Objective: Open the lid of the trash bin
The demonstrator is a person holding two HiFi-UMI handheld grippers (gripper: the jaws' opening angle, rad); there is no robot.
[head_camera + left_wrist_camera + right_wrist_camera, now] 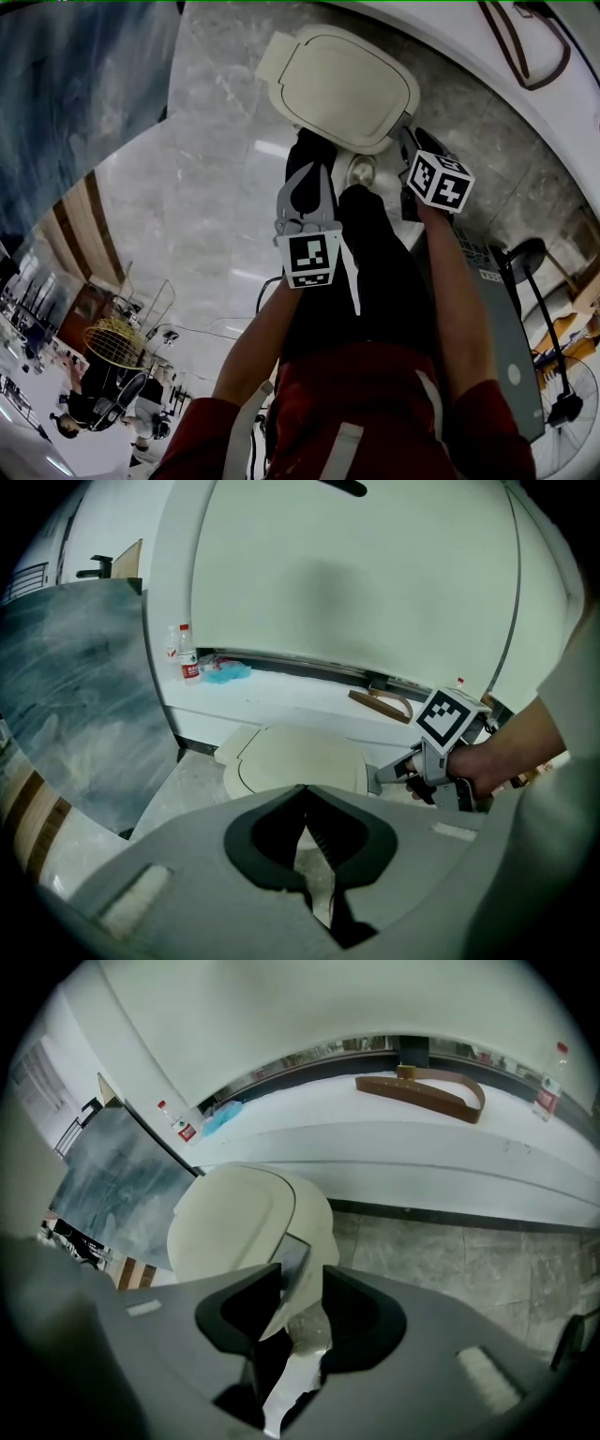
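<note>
The trash bin (342, 84) stands on the marble floor, and its cream lid (300, 761) lies down flat. My right gripper (407, 134) points steeply down at the lid's near right edge. In the right gripper view my right gripper (302, 1274) has its jaws apart, with the rim of the lid (234, 1222) showing in the gap and no pad pressing on it. My left gripper (305, 155) hangs just in front of the bin, short of the lid. Seen in its own view, my left gripper (304, 794) has its tips together and holds nothing. The left gripper view also shows the right gripper (394, 772) at the lid's side.
A long white ledge (394, 1138) runs behind the bin with a brown strap (422, 1091), water bottles (187, 653) and a blue bag (225, 670) on it. A blue-grey panel (75, 696) leans at the left. A grey cabinet (506, 328) and a fan (562, 394) stand at the right.
</note>
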